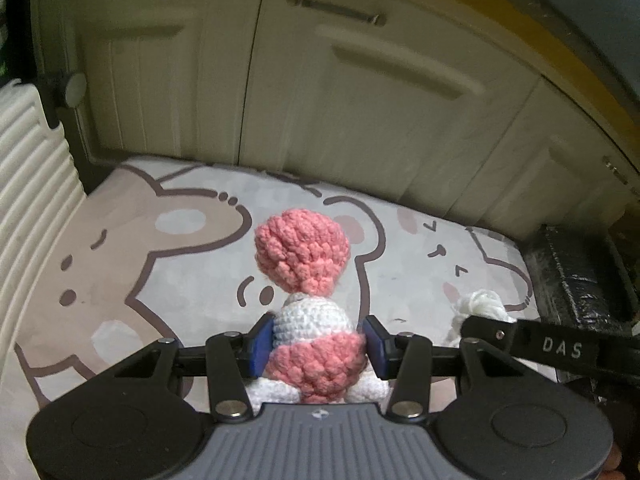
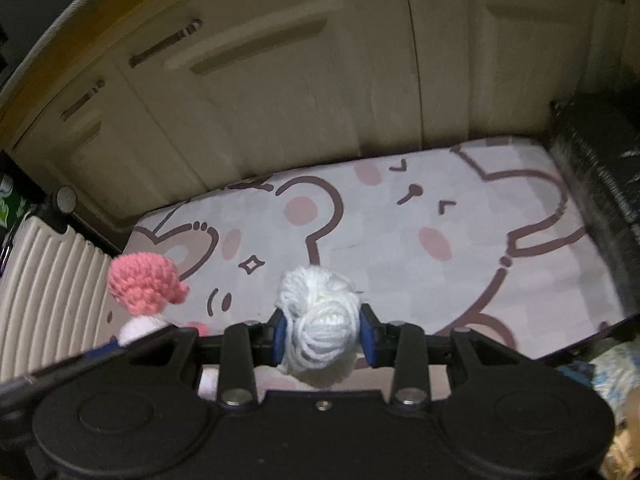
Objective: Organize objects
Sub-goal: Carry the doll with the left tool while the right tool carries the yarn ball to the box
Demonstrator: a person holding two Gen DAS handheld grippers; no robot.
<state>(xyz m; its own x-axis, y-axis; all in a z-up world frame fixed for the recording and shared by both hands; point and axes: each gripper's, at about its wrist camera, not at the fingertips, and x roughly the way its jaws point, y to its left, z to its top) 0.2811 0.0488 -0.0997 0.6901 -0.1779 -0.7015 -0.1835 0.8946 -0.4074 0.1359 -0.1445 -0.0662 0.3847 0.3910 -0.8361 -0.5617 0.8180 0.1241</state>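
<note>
A pink and white crocheted doll (image 1: 308, 300) hangs above the cartoon bear mat (image 1: 120, 264), with my left gripper (image 1: 318, 346) shut on its white and pink body between the blue pads. Its pink head (image 2: 144, 286) also shows at the left of the right wrist view. A ball of white yarn (image 2: 320, 320) sits between the blue pads of my right gripper (image 2: 324, 338), which is shut on it. A bit of that yarn (image 1: 480, 304) peeks over the right gripper's black finger at the right of the left wrist view.
Cream cabinet doors (image 1: 320, 80) with metal handles stand behind the mat. A white ribbed panel (image 1: 32, 184) borders the mat on the left. A black wrapped block (image 1: 576, 276) lies along its right edge (image 2: 600, 184).
</note>
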